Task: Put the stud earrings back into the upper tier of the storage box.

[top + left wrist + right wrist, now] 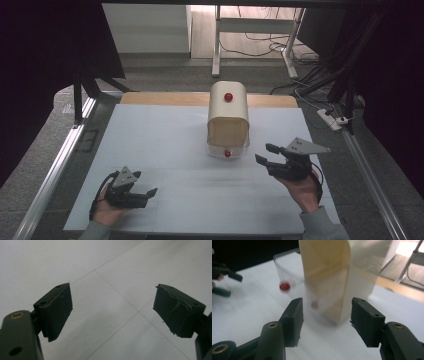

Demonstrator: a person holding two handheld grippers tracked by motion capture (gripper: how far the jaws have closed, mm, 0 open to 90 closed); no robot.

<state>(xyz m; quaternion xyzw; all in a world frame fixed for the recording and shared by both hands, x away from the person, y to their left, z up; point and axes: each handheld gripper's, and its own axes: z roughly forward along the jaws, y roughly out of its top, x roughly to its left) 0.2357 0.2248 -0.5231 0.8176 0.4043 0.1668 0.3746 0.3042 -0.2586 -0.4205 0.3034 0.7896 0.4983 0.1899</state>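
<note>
Cream box [228, 117] stood mid-mat, red knob [228, 97] on top; right gripper [266, 153] hovered just beside it, jaws wide, empty; left gripper [148, 192] sat well apart near front edge, jaws apart, empty

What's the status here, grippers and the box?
Left hand-held gripper open, low over the mat, empty. Right hand-held gripper open, empty, facing the box, short of it. Box upright mid-table, red knob on top. Nothing between.

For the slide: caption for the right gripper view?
Open right claw faces cream bread-bin-like box with clear front and red knob.
</note>
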